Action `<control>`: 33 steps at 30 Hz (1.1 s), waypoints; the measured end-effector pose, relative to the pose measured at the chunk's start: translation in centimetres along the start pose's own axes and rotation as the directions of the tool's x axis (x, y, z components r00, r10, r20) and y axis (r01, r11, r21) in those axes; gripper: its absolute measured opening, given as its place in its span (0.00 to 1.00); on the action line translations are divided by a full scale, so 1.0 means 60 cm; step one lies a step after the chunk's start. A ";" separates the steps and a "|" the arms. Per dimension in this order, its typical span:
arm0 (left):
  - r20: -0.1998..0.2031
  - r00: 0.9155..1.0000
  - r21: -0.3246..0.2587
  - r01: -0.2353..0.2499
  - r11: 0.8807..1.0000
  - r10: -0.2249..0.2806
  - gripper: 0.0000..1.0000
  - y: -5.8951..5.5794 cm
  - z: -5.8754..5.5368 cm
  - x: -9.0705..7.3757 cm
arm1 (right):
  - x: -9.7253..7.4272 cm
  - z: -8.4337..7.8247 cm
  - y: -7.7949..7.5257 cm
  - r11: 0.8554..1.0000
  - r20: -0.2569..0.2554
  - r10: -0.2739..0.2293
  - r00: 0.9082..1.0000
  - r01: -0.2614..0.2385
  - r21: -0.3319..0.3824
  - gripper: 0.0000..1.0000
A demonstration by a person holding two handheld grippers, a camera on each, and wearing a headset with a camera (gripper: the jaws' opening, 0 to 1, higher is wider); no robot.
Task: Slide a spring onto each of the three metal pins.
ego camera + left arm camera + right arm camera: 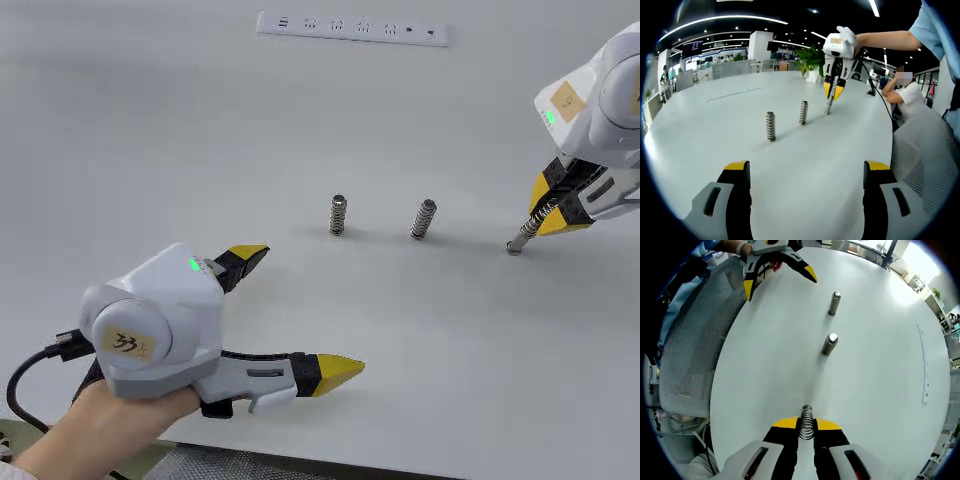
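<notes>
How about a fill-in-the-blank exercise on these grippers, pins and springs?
1. The right gripper is shut on a ____ at the third pin.
2. The left gripper hovers over the table with its fingers ____ and nothing between them.
3. The number of other pins standing free and already wearing springs is ____.

Missing words: spring; open; two.

head view: downward | gripper views: left low, right steep | shared: pins (339, 200)
</notes>
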State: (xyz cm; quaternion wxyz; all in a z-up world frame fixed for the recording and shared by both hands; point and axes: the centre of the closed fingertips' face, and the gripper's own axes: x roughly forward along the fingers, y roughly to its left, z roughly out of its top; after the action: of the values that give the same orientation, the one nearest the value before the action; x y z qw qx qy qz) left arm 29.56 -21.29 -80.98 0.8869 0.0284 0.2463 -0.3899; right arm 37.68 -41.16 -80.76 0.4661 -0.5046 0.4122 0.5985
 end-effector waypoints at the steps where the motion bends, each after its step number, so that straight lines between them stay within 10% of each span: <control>1: 0.000 1.000 -0.001 0.000 1.000 0.000 0.92 0.000 0.000 0.000 | 0.003 0.000 0.000 1.000 -0.002 0.003 1.000 -0.003 0.000 0.08; 33: -0.004 1.000 -0.008 0.004 1.000 -0.004 0.91 0.000 -0.006 -0.003 | 0.048 -0.005 -0.003 1.000 -0.042 0.022 0.999 -0.022 0.005 0.08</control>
State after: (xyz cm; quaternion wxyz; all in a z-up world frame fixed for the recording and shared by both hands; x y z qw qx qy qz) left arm 29.28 -21.09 -81.18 0.8857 0.0250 0.2500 -0.3905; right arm 37.77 -41.02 -83.65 0.4519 -0.5113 0.4286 0.5921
